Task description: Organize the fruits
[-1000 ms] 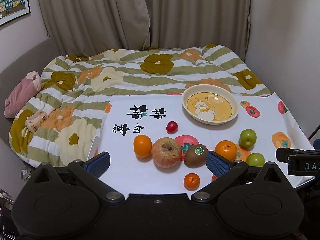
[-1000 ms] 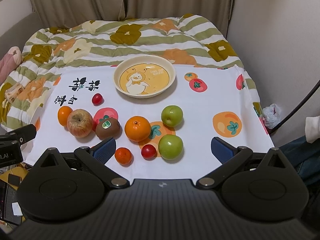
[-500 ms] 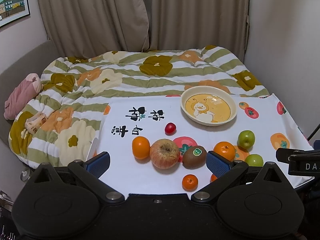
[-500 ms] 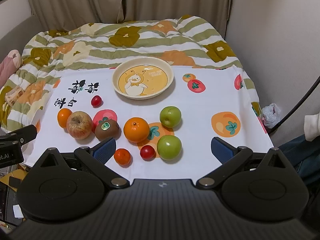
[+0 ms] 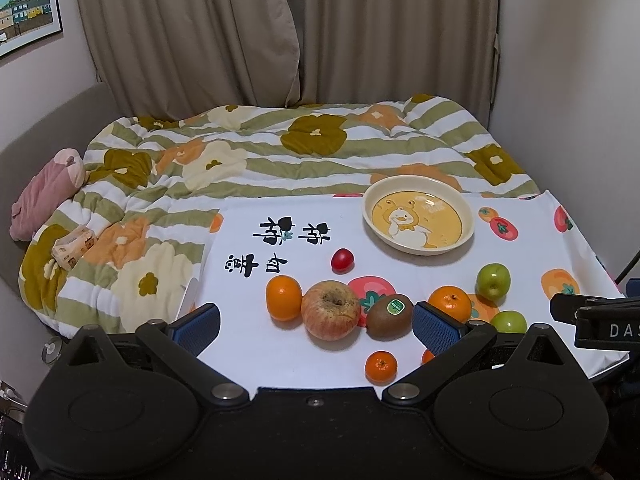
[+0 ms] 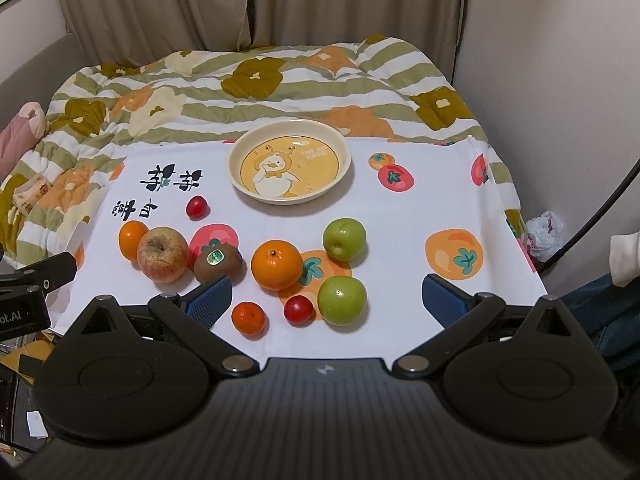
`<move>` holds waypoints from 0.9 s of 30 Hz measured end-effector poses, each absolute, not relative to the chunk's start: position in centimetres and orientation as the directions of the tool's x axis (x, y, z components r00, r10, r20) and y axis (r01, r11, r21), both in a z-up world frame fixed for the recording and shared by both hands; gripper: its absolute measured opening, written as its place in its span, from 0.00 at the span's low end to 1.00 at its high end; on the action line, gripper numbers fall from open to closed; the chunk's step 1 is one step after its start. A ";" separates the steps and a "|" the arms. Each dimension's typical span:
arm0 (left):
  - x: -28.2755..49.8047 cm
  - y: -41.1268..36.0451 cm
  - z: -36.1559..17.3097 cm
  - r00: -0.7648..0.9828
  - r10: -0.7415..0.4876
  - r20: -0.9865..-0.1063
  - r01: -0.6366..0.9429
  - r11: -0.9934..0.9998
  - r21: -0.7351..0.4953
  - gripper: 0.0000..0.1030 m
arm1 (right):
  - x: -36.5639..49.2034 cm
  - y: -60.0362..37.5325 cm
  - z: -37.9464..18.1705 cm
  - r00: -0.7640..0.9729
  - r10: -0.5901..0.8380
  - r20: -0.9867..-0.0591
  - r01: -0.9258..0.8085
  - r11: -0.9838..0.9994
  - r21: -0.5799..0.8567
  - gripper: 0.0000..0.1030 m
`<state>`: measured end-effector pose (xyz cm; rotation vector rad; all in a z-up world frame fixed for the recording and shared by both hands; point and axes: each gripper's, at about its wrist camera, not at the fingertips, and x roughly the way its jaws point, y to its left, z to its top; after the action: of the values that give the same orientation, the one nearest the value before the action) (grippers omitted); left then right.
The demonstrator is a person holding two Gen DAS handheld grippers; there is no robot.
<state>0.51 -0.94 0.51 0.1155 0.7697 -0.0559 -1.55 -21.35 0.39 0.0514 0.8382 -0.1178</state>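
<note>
The plate (image 6: 290, 128) sits alone at the far side of the cloth (image 6: 400, 216), with bare cloth all round it. A crowded band of fruit blocks the near left: orange (image 6: 276, 265), apple (image 6: 162, 254), kiwi (image 6: 218, 263). The cloth's right side lies bare beyond the green apples (image 6: 344, 238).

Both tools (image 5: 316, 322) (image 6: 327, 296) agape, empty

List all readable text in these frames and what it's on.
"DAS", cut off at the frame edge: right gripper body.
"ot.AI", cut off: left gripper body.
Black brush characters on the white tablecloth: upside down from here, not readable.
Kiwi sticker: too small.
Lettering in the duck plate: blurred.
</note>
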 end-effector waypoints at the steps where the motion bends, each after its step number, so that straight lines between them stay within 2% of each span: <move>1: 0.5 -0.9 0.6 0.718 -0.007 -0.696 0.092 0.992 0.084 1.00 | -1.5 -21.3 0.5 0.664 -0.083 -0.743 0.124 0.992 0.000 1.00; 27: 0.6 -1.1 1.1 0.727 -0.003 -0.687 0.094 0.991 0.096 1.00 | -1.5 -21.8 0.4 0.668 -0.074 -0.740 0.123 0.992 0.012 1.00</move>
<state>0.62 -1.14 1.07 0.1274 0.7558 -0.0536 -1.46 -21.83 0.37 0.0621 0.8314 -0.1110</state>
